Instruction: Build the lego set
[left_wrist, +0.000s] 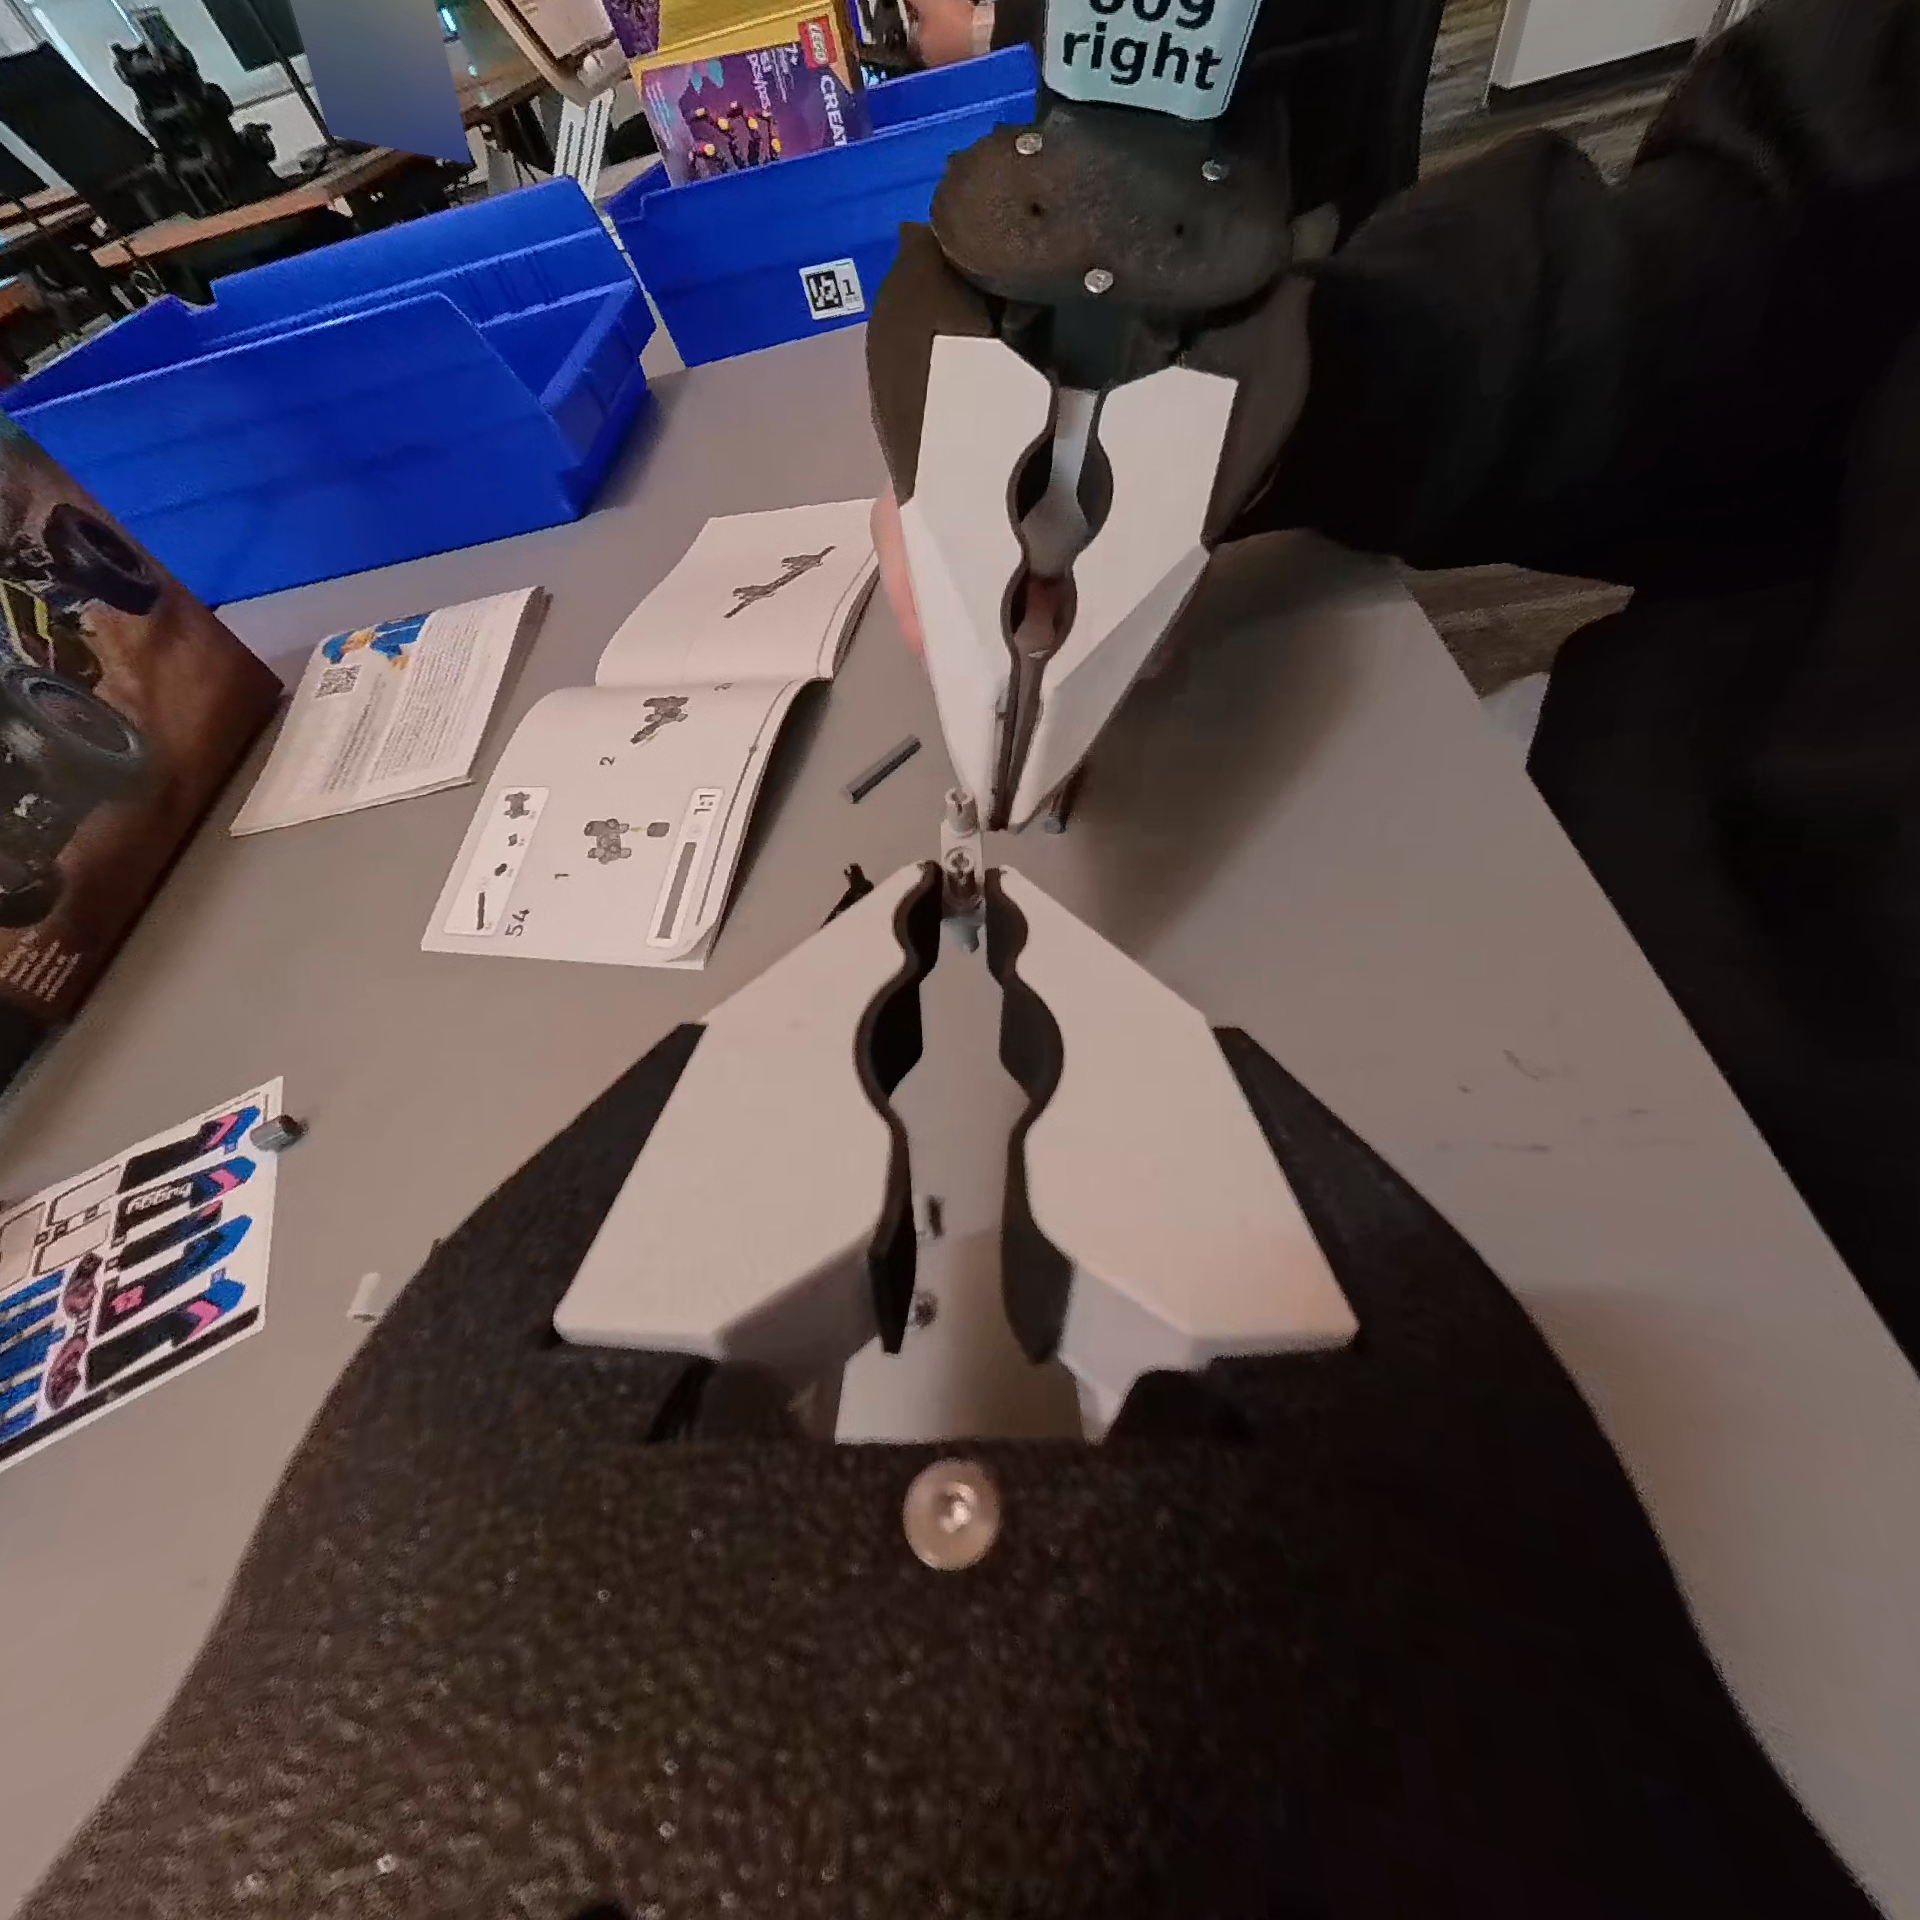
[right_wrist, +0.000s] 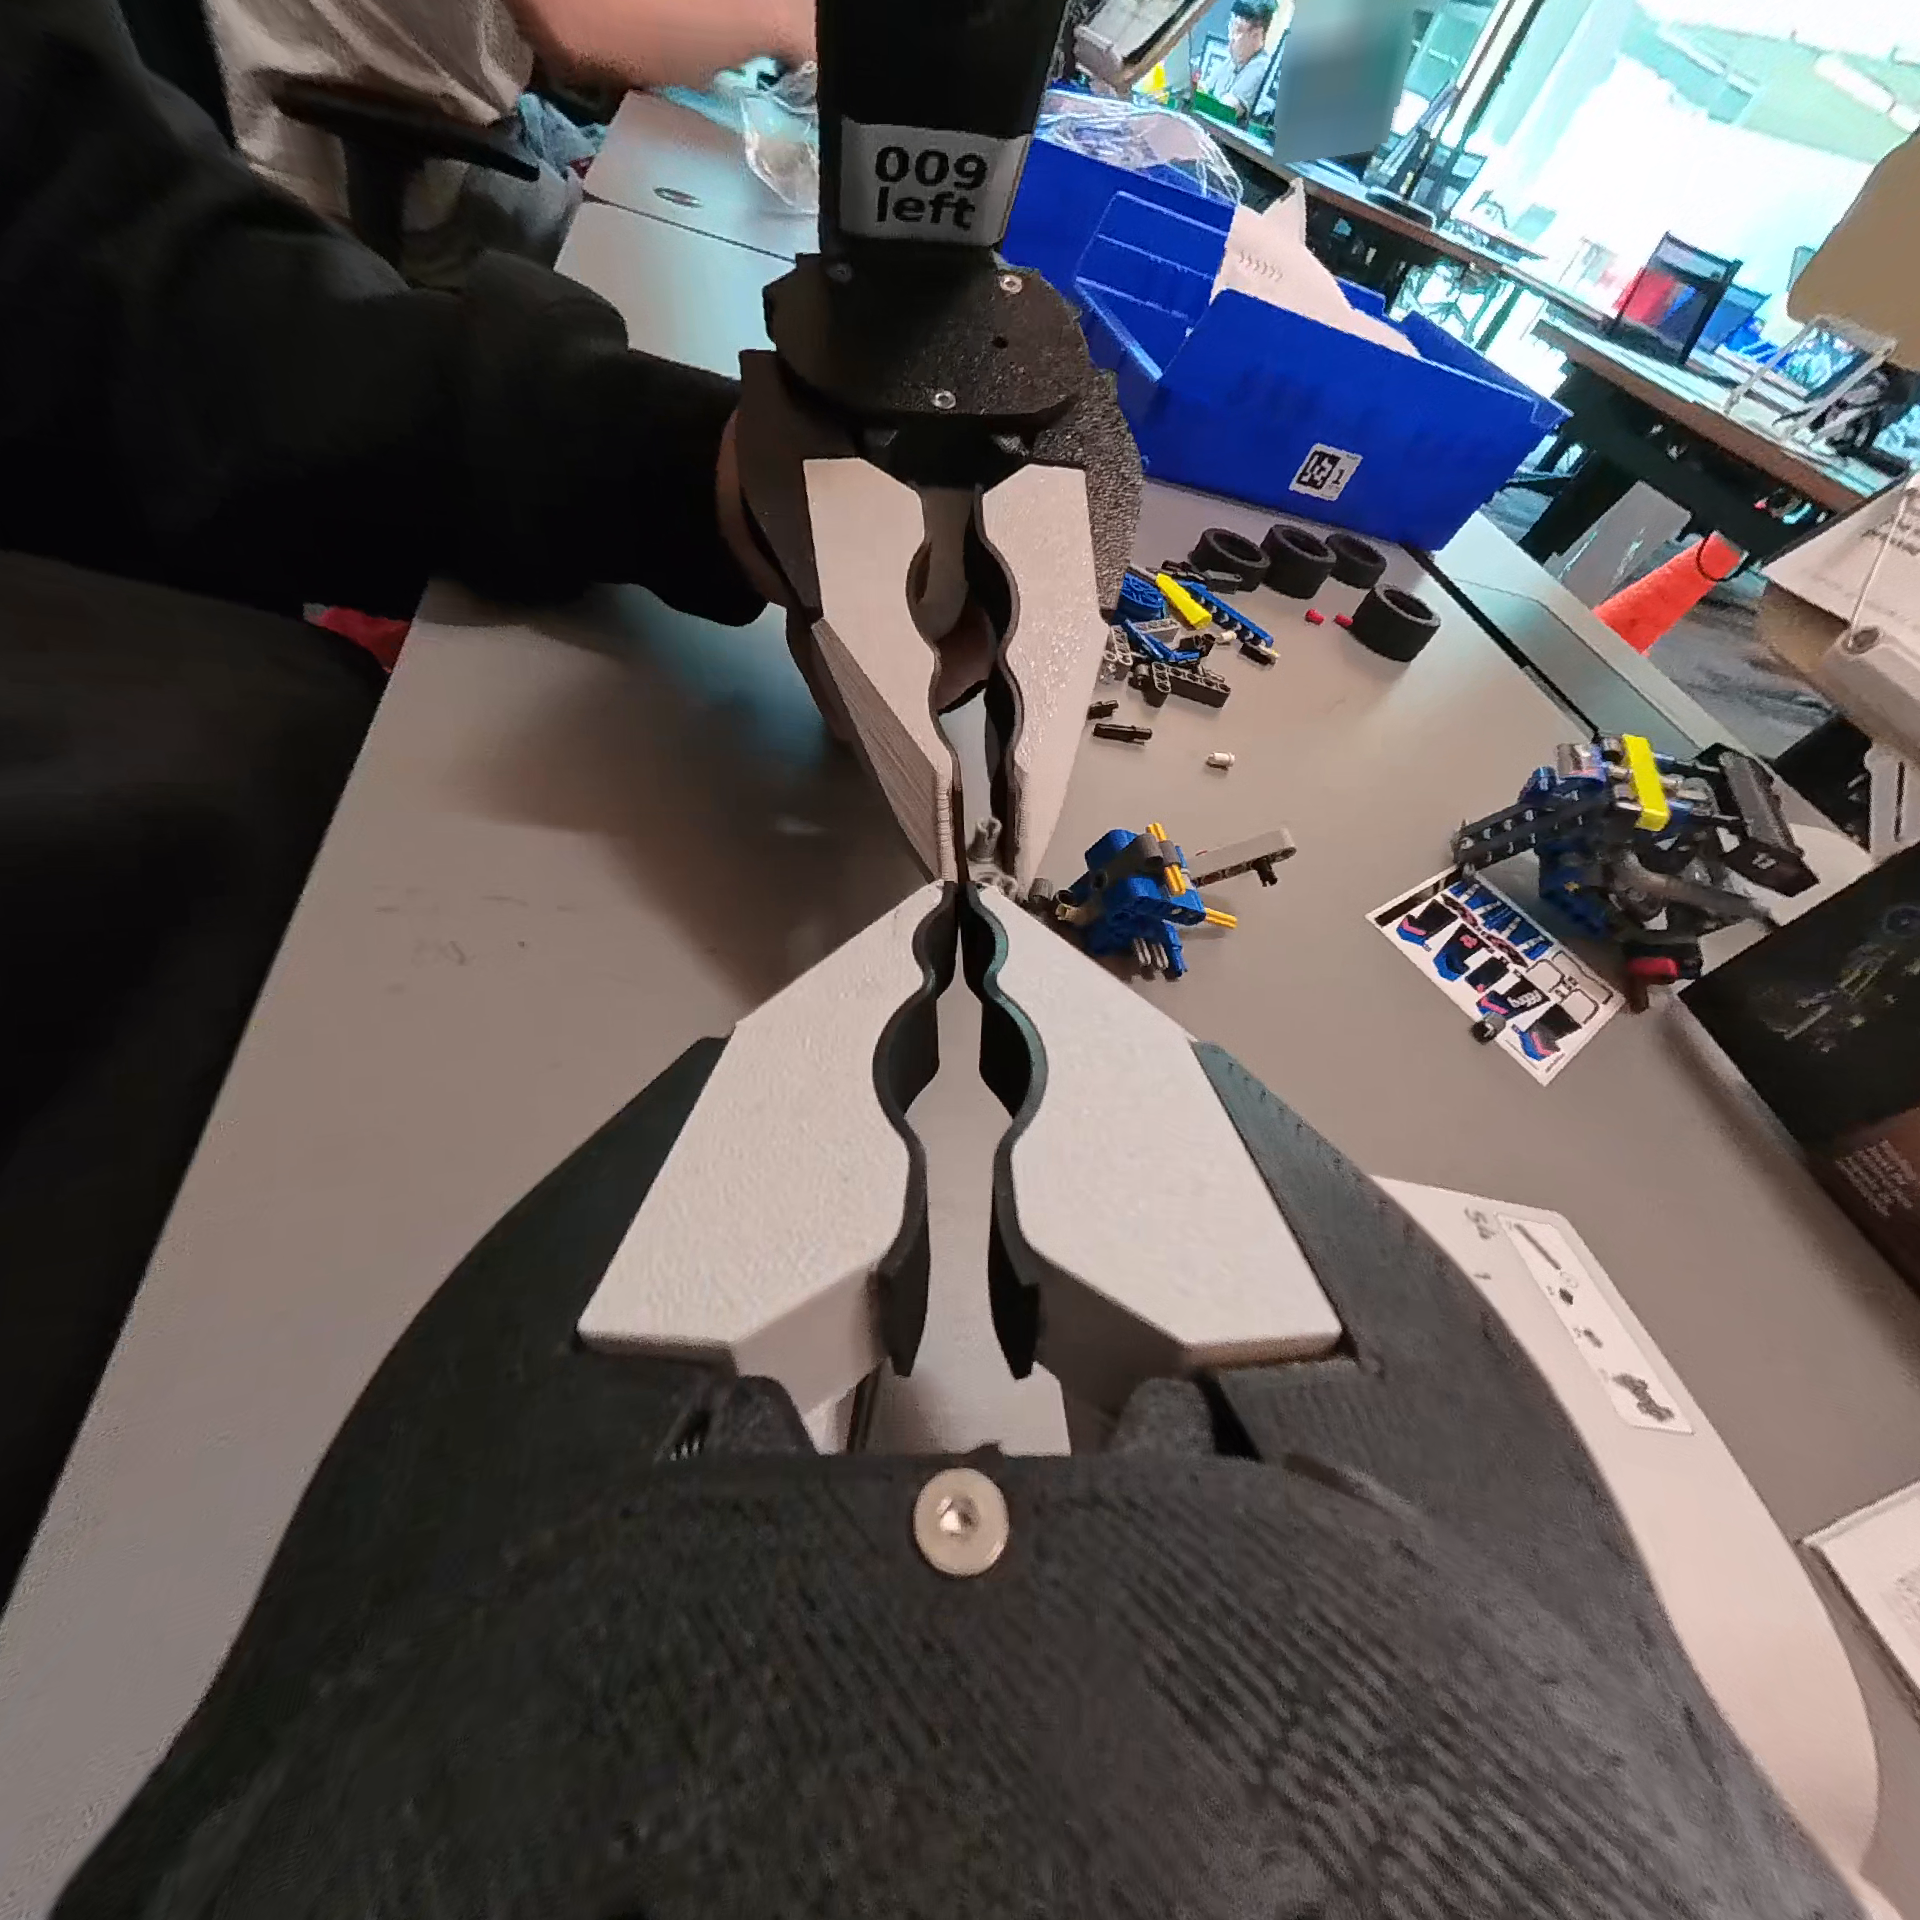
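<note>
My left gripper (left_wrist: 958, 883) is shut on a small light-grey Lego connector piece (left_wrist: 961, 847) and holds it just above the grey table (left_wrist: 1351, 935). My right gripper (left_wrist: 1000, 821) comes down from above with its jaws closed. Its tips sit right beside the top of that piece, and I see nothing between them. In the right wrist view my right gripper (right_wrist: 961, 899) meets the left gripper (right_wrist: 977, 857) tip to tip, with the grey piece (right_wrist: 987, 836) peeking out between them. A small blue Lego sub-assembly (right_wrist: 1132, 894) lies just right of the tips.
An open instruction booklet (left_wrist: 644, 790), a leaflet (left_wrist: 395, 707), a sticker sheet (left_wrist: 125, 1257), a short black axle (left_wrist: 883, 769) and blue bins (left_wrist: 343, 384) lie to the left. A larger blue-yellow-black assembly (right_wrist: 1662, 831), tyres (right_wrist: 1299, 556), loose pieces (right_wrist: 1174, 634) and a dark box (right_wrist: 1849, 1039) lie right. My two grippers' fingertips are within a few centimetres of each other.
</note>
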